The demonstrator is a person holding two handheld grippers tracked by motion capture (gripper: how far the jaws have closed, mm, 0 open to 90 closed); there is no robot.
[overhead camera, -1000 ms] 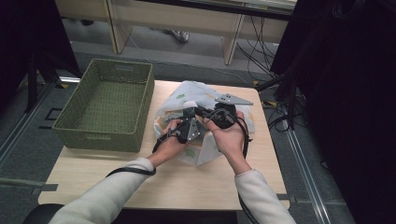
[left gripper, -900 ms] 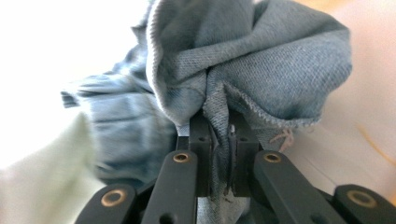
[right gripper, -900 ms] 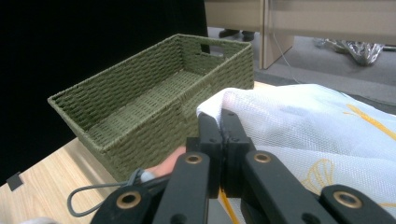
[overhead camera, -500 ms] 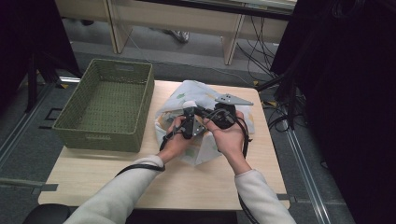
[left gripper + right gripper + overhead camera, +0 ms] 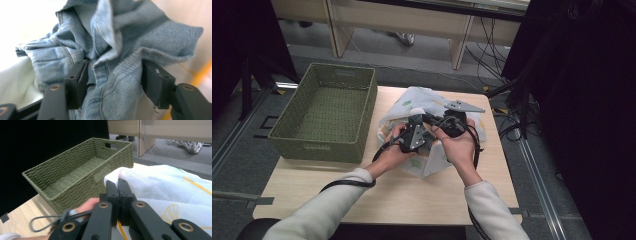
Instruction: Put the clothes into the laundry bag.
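Observation:
A white mesh bag (image 5: 412, 100) with a yellow and green print lies on the table, beside the basket. My right gripper (image 5: 118, 187) is shut on the bag's (image 5: 160, 182) edge and holds it up; it shows in the high view as the right gripper (image 5: 453, 124). My left gripper (image 5: 113, 77) is open, and crumpled light-blue jeans (image 5: 110, 50) fill the gap between its jaws against the white fabric. From above, the left gripper (image 5: 414, 136) sits at the bag's mouth, close beside the right one.
An empty green woven basket (image 5: 332, 107) stands on the table's left half, also seen as the basket (image 5: 75, 175) in the right gripper view. A bare strip of wooden table (image 5: 402, 195) lies near the person. Desk legs and cables stand on the floor beyond.
My left gripper has shifted and turned a little at the bag's mouth. The right gripper and the bag have stayed in place.

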